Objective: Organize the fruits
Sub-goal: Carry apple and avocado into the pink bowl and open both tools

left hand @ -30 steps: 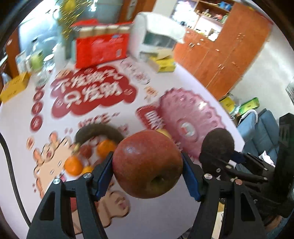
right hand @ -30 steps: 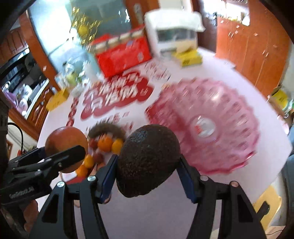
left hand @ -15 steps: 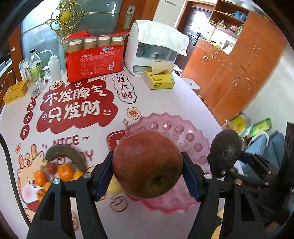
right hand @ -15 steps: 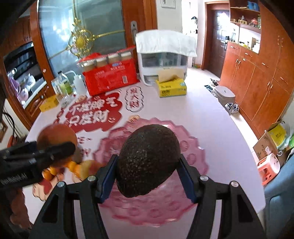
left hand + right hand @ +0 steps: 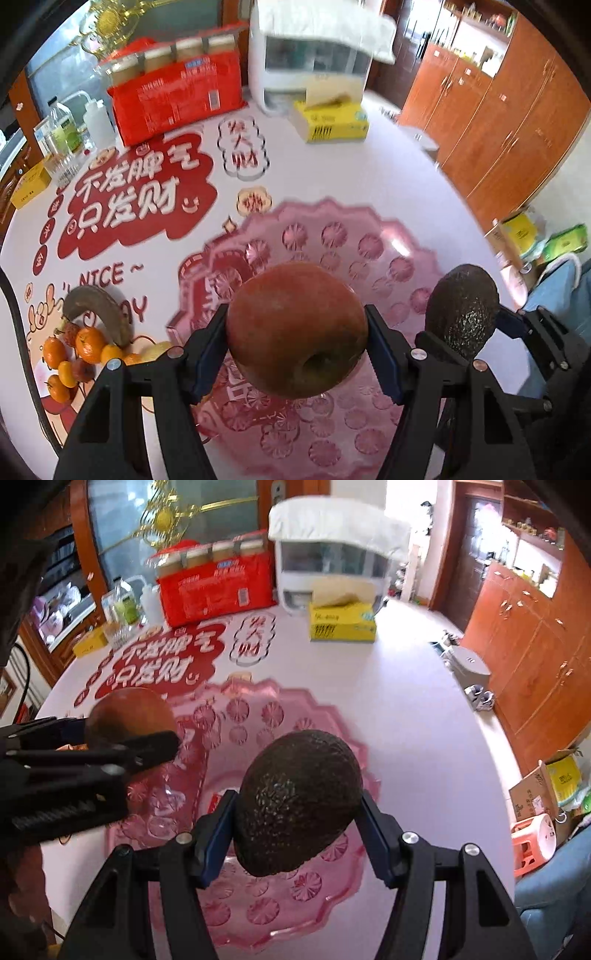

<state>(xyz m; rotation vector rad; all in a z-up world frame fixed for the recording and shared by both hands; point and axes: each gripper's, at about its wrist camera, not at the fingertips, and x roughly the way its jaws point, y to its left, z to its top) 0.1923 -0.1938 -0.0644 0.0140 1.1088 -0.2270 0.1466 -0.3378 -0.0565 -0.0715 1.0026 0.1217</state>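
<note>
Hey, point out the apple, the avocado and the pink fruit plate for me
apple (image 5: 295,328): left wrist view, middle of its red skin between the tongs.
avocado (image 5: 299,801): right wrist view, centre of its dark bumpy skin.
pink fruit plate (image 5: 325,716): right wrist view, bare scalloped far rim.

The apple (image 5: 297,330) sits between the left tongs (image 5: 297,347) above the fruit plate (image 5: 332,236); the avocado (image 5: 297,801), in the right tongs (image 5: 295,834), hangs to its right; small fruits (image 5: 79,350) lie left of the plate on the tabletop (image 5: 369,173); the tissue box (image 5: 332,122) stands behind.
</note>
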